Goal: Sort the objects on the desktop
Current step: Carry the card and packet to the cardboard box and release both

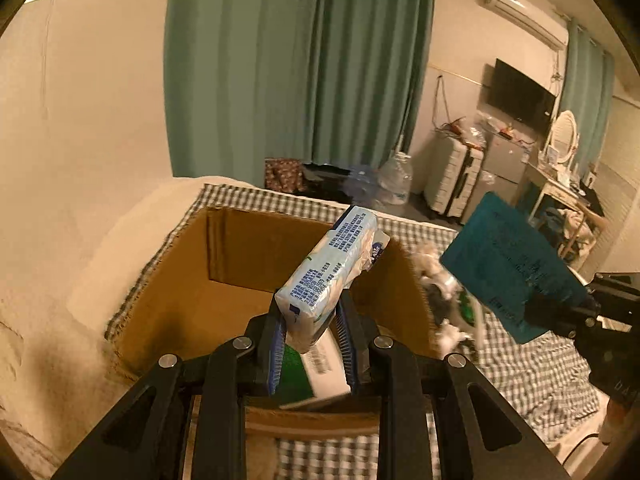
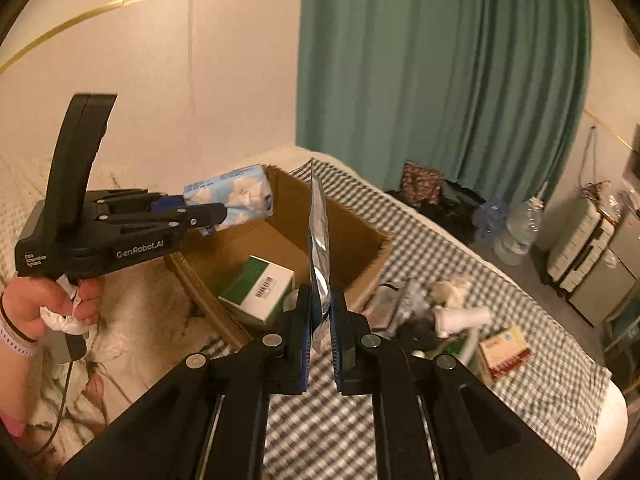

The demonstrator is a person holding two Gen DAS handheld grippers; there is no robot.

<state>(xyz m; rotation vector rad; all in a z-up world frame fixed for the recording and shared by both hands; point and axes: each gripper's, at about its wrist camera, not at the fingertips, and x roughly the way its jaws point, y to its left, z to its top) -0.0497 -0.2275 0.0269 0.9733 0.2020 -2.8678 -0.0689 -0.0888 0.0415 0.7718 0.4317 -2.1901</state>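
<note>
My left gripper point(image 1: 310, 320) is shut on a pale blue tissue pack point(image 1: 332, 268), which it holds tilted above an open cardboard box point(image 1: 248, 248). A green and white carton point(image 1: 320, 372) lies inside the box. My right gripper point(image 2: 320, 308) is shut on a flat teal packet point(image 2: 319, 240), seen edge-on and silvery in the right wrist view. The packet hangs just in front of the box point(image 2: 360, 236). In the right wrist view the left gripper point(image 2: 212, 208) holds the tissue pack point(image 2: 240, 190) over the box's left rim. In the left wrist view the right gripper point(image 1: 560, 312) holds the packet point(image 1: 504, 264) to the right of the box.
The box stands on a checked blanket point(image 2: 400, 400) on a bed. To its right lies a pile of loose items point(image 2: 440, 312) and a small yellow and red carton point(image 2: 504, 350). A hand point(image 2: 40, 304) grips the left handle. Water bottles point(image 2: 516, 232) and a suitcase point(image 2: 580, 248) stand on the floor.
</note>
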